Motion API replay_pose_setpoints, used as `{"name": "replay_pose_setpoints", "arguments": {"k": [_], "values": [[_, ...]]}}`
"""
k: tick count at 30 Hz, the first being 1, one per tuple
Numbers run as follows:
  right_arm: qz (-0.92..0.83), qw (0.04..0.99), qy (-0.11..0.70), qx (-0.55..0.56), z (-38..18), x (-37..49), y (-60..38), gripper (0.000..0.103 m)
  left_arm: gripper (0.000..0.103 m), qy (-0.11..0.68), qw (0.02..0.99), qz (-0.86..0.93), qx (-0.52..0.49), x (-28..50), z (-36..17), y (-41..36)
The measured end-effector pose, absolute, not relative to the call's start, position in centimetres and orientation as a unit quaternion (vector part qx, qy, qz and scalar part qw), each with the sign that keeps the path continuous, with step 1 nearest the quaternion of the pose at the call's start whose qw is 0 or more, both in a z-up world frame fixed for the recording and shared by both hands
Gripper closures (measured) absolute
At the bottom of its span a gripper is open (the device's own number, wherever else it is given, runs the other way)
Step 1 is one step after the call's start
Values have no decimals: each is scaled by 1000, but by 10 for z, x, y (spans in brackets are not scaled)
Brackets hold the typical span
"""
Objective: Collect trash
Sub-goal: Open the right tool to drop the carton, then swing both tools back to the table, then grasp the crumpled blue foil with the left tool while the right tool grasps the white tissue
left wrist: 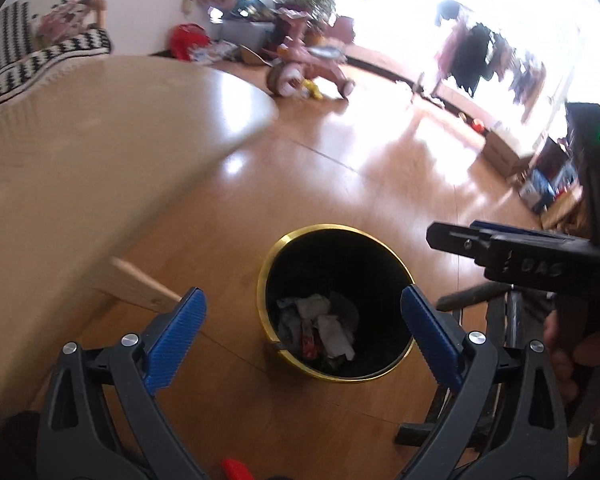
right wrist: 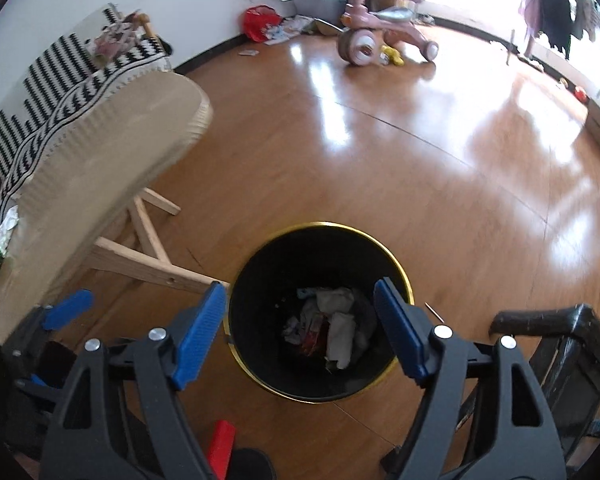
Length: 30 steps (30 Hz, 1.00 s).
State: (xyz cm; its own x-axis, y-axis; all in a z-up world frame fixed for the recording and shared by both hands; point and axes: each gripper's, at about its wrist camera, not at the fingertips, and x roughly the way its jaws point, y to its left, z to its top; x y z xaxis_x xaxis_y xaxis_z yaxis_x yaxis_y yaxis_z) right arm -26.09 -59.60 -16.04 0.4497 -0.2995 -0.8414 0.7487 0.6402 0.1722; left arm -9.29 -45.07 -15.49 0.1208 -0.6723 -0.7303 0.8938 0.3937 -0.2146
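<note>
Left claw (left wrist: 303, 336) gaping, empty | right claw (right wrist: 300, 330) gaping, empty | both over bin (right wrist: 320, 240) holding crumpled trash (right wrist: 332, 332)

Both my wrist views look steeply down from above the floor (left wrist: 340, 184), each along its own spread jaws, onto the same black bin (left wrist: 336, 304) (right wrist: 320, 312) close below. My left view sits nearer the pale surface (left wrist: 100, 140); my right view sits farther from it, taking in more floor.
</note>
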Motion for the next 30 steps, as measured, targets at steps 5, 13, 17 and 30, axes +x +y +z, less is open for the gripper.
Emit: {"name": "replay_pose_setpoints", "arguments": {"k": [5,13,17,30], "values": [[-285,830,410,247,-136,-210,-564,29,8,388,789,-465,103,-27,-110,-365],[-162,872,418,199,-113,-69,-461,29,8,354,884,-293,87,87,-74,-180],[-91,884,423,179,-104,5,-395,28,8,348,910,-204,95,139,-68,-99],[33,890,436,128,-78,135,-257,28,8,351,915,-171,97,286,-103,-29]]}}
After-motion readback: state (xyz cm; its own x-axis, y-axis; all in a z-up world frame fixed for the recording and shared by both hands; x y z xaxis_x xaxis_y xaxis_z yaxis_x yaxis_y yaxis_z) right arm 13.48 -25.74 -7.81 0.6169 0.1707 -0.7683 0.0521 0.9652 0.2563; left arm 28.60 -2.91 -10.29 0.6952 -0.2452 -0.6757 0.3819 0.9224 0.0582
